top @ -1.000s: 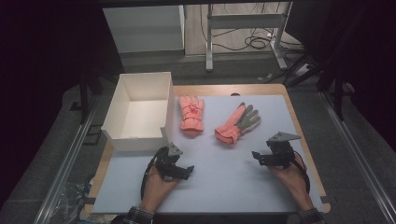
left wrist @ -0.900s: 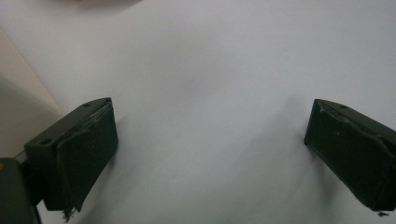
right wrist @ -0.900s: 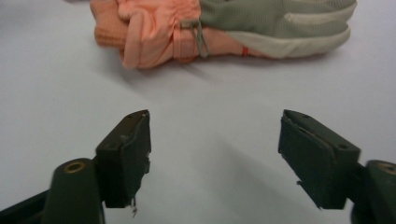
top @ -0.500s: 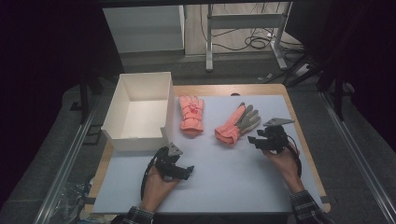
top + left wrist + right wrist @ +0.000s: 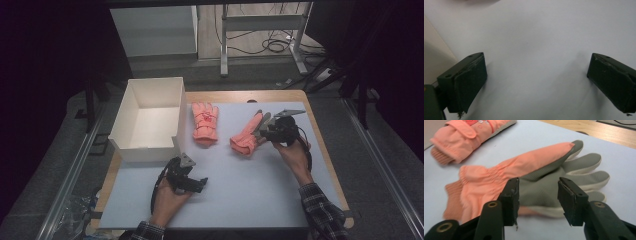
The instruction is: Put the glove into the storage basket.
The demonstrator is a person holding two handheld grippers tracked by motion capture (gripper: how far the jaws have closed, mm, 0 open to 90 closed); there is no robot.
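Two orange gloves lie on the white table mat. One glove [image 5: 205, 121] [image 5: 466, 135] rests back-up near the box. The other glove [image 5: 247, 135] [image 5: 534, 180] lies palm-up, showing grey palm and fingers. My right gripper [image 5: 264, 131] [image 5: 538, 195] is open right at this glove, its jaws standing just above the grey palm with nothing pinched. My left gripper [image 5: 192, 181] [image 5: 535, 82] rests open on the bare mat near the front left, jaws wide apart and empty.
An open white box [image 5: 147, 120] stands at the left edge of the mat [image 5: 240, 195]. The wooden table edge [image 5: 325, 145] shows at the right. Beyond the table are a metal frame and cables on the floor.
My right gripper has moved forward and left from the front right of the mat up to the palm-up glove. The left gripper has stayed put.
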